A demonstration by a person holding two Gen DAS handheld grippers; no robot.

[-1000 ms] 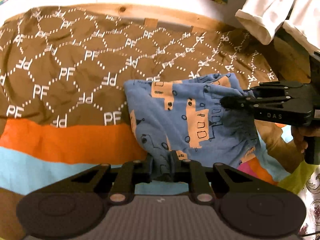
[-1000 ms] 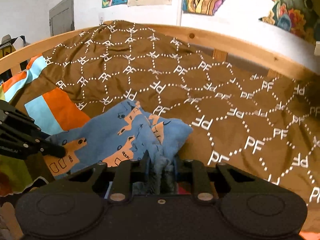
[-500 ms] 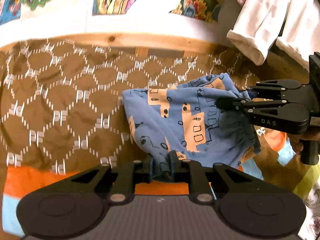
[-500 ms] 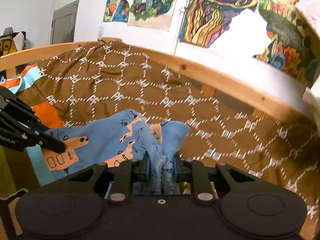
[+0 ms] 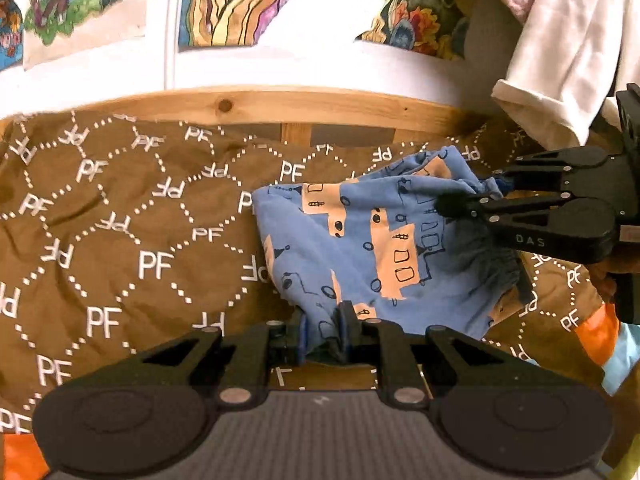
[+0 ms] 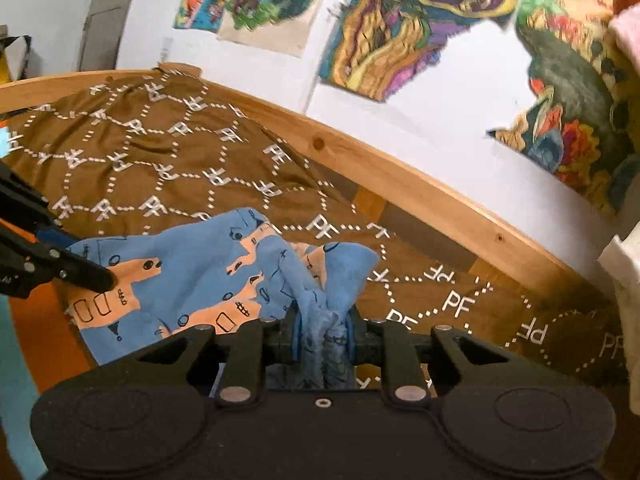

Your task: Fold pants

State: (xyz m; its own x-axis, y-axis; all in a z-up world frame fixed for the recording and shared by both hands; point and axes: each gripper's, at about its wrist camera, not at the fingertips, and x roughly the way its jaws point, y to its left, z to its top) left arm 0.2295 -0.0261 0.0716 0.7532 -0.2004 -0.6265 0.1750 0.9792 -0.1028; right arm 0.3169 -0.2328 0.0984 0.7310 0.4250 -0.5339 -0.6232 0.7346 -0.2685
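Pants (image 5: 384, 248) are pinched by left tool (image 5: 325, 330) and right tool (image 6: 322, 330) ("DAS" printed) above "PF" blanket (image 5: 140, 240).

Wooden-framed bed (image 5: 304, 106) under a brown cover.
From my feeds I see a brown blanket (image 5: 132, 236) with white dotted hexagons and "PF" letters spread over the bed, rumpled in places, reaching up to the pale wooden rail (image 6: 404, 184) along the wall. At the near edges, orange (image 5: 596, 332) and light blue bedding shows from under it. The blue patterned pants (image 5: 360, 240) hang bunched above the blanket.
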